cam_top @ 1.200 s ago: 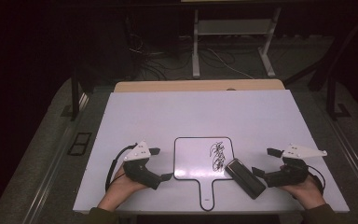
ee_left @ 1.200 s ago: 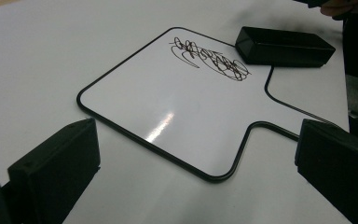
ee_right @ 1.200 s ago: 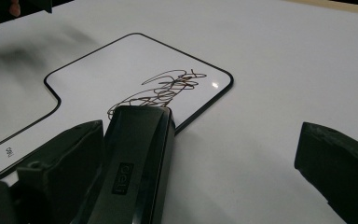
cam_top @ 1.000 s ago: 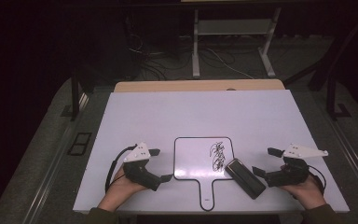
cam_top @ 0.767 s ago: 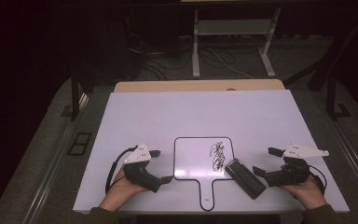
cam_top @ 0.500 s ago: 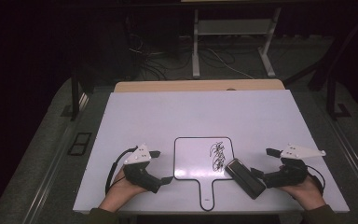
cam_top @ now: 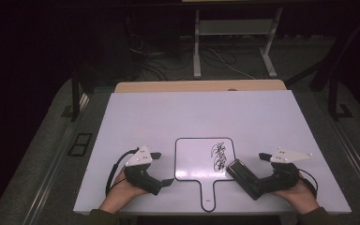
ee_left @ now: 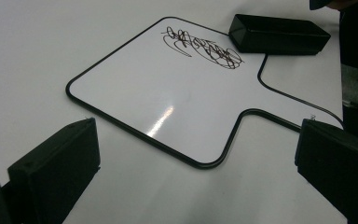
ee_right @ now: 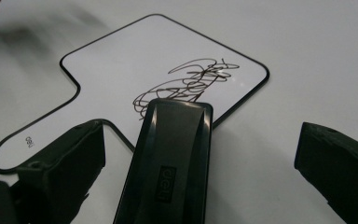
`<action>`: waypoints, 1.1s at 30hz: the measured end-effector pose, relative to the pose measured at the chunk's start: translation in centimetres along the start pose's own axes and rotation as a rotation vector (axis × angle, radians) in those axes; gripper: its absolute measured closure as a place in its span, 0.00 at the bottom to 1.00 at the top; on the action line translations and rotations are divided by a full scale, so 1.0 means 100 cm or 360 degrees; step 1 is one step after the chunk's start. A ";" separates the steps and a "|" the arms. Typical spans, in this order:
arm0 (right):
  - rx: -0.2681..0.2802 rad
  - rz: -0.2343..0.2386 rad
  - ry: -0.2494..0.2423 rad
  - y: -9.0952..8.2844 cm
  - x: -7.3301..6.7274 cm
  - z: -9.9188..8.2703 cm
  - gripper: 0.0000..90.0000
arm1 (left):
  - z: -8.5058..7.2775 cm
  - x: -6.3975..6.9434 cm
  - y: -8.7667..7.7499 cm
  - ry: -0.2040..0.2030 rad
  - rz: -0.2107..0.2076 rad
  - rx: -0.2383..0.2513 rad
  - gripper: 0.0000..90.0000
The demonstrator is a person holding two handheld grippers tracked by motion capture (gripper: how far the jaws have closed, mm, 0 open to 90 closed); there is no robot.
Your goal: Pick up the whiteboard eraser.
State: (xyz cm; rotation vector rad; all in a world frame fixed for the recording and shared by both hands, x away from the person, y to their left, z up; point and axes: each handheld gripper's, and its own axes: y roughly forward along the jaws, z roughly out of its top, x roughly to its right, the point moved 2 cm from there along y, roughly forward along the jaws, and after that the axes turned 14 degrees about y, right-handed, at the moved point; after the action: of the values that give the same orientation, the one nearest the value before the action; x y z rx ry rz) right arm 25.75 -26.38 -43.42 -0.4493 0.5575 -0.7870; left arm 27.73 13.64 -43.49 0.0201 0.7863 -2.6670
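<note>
Looks like the approach before wiping the scribble: left gripper (cam_top: 158,168) rests wide, empty, the whiteboard (cam_top: 201,159) at its 3 o'clock. The eraser (ee_right: 172,158) lies between the wide jaws of the right gripper (cam_top: 251,173), ungrasped; next they must close on it
</note>
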 end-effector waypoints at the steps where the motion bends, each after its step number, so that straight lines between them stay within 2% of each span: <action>1: -0.0013 0.0005 0.0004 0.001 -0.001 -0.001 0.01 | 0.000 0.000 0.000 0.0000 0.0000 0.0000 0.00; 6: -0.0069 -0.0001 -0.0004 0.006 -0.003 -0.004 0.01 | 0.000 0.001 0.001 0.0002 -0.0008 -0.0007 0.00; 10: -0.0107 -0.0005 -0.0007 0.008 -0.005 -0.007 0.06 | -0.001 0.001 0.001 -0.0003 -0.0009 -0.0007 0.00; 13: -0.0138 -0.0002 -0.0012 0.008 -0.005 -0.009 0.14 | -0.001 0.001 0.001 -0.0003 -0.0011 -0.0010 0.00; 15: -0.0165 0.0005 -0.0005 0.009 -0.006 -0.010 0.16 | -0.001 0.001 0.001 0.0002 -0.0015 -0.0013 0.00; 20: -0.0222 0.0011 -0.0036 0.013 -0.008 -0.012 0.25 | -0.002 0.001 0.001 -0.0002 -0.0018 -0.0019 0.00; 28: -0.0258 -0.0014 -0.0030 0.017 -0.009 -0.014 0.28 | -0.002 0.002 0.002 -0.0002 -0.0022 -0.0020 0.00; 33: -0.0291 -0.0039 -0.0054 0.021 -0.012 -0.015 0.28 | -0.002 0.002 0.003 0.0004 -0.0031 -0.0021 0.00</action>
State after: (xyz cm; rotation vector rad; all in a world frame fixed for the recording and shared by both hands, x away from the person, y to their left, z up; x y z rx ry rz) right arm 25.25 -24.36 -45.44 -0.6377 0.5956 -0.7532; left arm 27.61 13.49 -43.83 0.0129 0.8087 -2.6805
